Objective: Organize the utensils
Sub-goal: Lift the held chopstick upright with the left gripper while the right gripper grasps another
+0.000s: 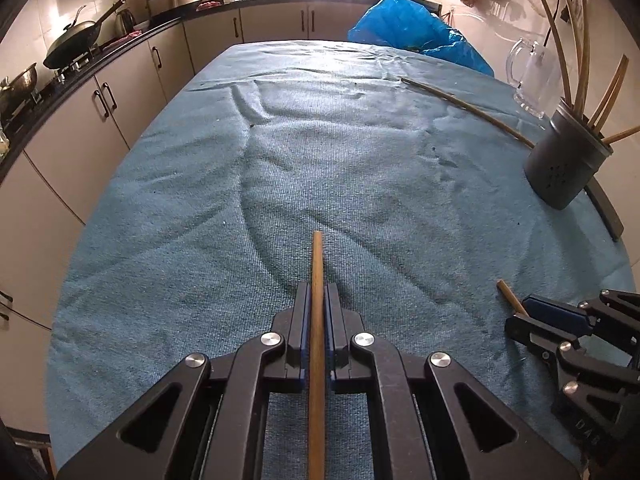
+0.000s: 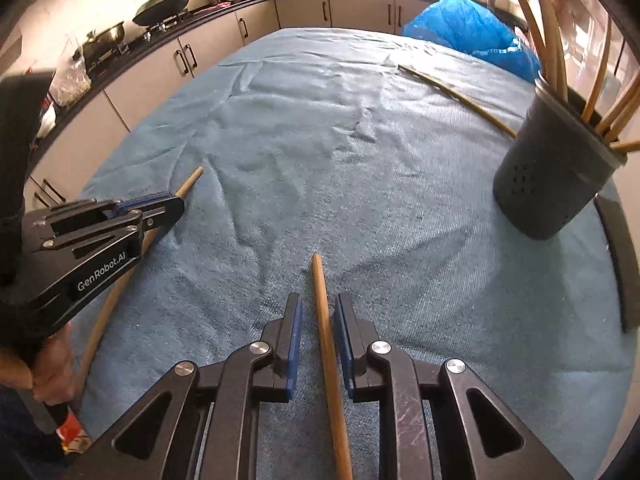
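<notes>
One wooden chopstick (image 1: 317,320) is clamped in the left gripper (image 1: 317,300) near the blue cloth's (image 1: 280,160) front edge, while another chopstick (image 2: 326,328) lies between the right gripper's (image 2: 318,312) parted fingers, the grey holder (image 2: 548,184) far right.

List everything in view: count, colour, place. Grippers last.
Blue towel cloth: one, covers table.
Dark grey perforated utensil holder: one, right edge, holding several chopsticks.
Loose wooden chopstick: one, tan, far right on cloth.
Blue plastic bag: one, far end.
Clear glass mug: one, behind holder.
Black wok: one, stove at left.
Left gripper: shut on brown chopstick.
Right gripper: open around second brown chopstick.
</notes>
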### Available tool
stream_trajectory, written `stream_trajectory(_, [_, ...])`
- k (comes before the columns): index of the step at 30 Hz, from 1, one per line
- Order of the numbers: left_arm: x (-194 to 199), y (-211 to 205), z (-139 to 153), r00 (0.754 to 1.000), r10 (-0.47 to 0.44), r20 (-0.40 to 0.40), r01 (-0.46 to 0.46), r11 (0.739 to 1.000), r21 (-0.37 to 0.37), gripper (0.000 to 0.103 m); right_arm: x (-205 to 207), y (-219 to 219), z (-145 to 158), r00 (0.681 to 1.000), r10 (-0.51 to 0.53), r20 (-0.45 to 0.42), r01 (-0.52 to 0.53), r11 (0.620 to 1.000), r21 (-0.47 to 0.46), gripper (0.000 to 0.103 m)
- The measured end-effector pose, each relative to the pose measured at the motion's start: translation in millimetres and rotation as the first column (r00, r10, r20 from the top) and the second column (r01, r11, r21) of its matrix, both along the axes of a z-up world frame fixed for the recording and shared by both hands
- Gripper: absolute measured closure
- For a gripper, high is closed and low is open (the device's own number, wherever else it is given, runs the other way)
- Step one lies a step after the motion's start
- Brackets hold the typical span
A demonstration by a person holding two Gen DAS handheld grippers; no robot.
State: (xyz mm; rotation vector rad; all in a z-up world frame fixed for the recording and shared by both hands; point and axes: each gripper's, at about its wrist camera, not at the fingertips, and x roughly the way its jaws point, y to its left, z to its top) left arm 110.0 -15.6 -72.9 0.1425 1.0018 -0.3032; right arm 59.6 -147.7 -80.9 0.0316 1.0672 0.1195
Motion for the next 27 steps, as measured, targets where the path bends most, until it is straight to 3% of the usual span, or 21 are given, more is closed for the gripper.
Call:
stream_trajectory(6, [-2,-3,0,1.0,0.0,0.014,0.0,1.0,0.02,0.097,1,3,0,0.999,0.007,0.032,-0.006,0.999,-0.034,0.095])
stream_trajectory(12, [-2,-7,1,1.0,0.011,0.014,-0.012,0.999,0.045,0.097,-1,-9,3,0.998,-0.017,0.056,0.014,0.998,0.057,0.096])
stream_trajectory(17, [0,-3,9,1.0,0.008,-0.019,-0.009,1.0,-0.014,0.097,-7,-22,23,0.991,-0.048,0.125,0.036,0.995,0.095,0.096])
stream_trajectory(22, [-6,3,47,0.998,0.012,0.054,-0.007,0.997,-0.076,0.097,-17,-38,59,0.967,-0.106,0.233,0.077,0.989,0.13,0.096])
stream_trajectory(27, [-16,16,97,0.991,0.028,0.131,-0.004,0.984,-0.177,0.097,-37,-52,103,0.915,-0.16,0.371,0.096,0.978,0.186,0.096])
